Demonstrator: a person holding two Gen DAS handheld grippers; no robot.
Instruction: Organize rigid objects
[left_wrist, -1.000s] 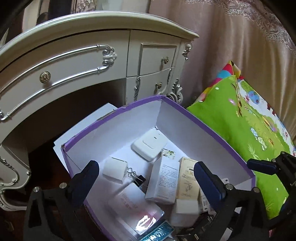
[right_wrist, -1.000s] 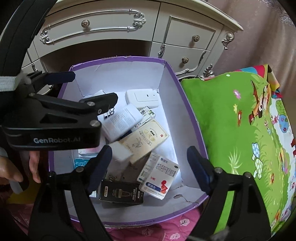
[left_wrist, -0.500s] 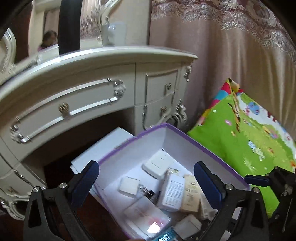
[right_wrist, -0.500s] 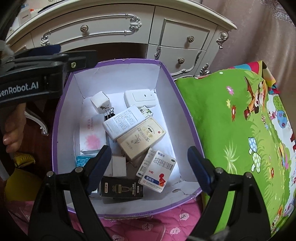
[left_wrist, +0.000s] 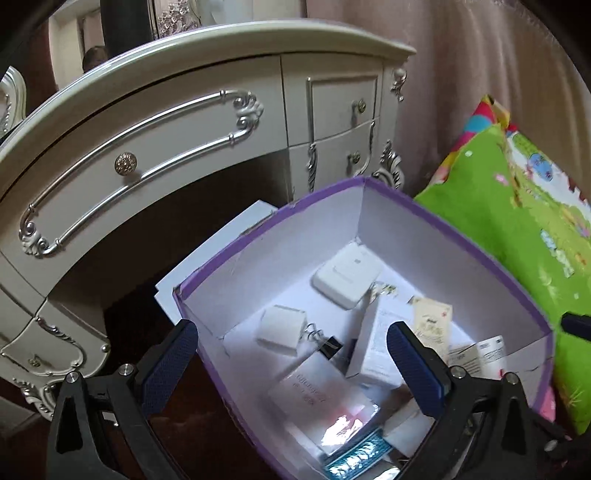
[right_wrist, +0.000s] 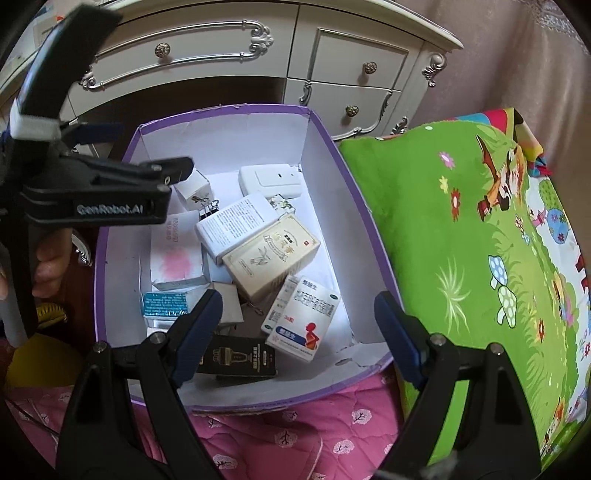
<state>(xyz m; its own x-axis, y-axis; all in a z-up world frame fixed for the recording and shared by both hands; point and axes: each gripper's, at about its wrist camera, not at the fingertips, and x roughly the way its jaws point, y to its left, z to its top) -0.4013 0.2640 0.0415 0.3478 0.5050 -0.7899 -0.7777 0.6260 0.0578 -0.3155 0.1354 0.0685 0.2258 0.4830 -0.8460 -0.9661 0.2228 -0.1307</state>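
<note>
A purple-rimmed box is being kept on the pink quilt, beside the green mat on the right, and small rigid things are being held in it: a white switch at the far end, a binder clip, a cream carton, a medicine box and a black box near. The right tool is being held spread and empty over the near end. The left tool is likewise being held spread, with nothing pinched, over the left wall.
</note>
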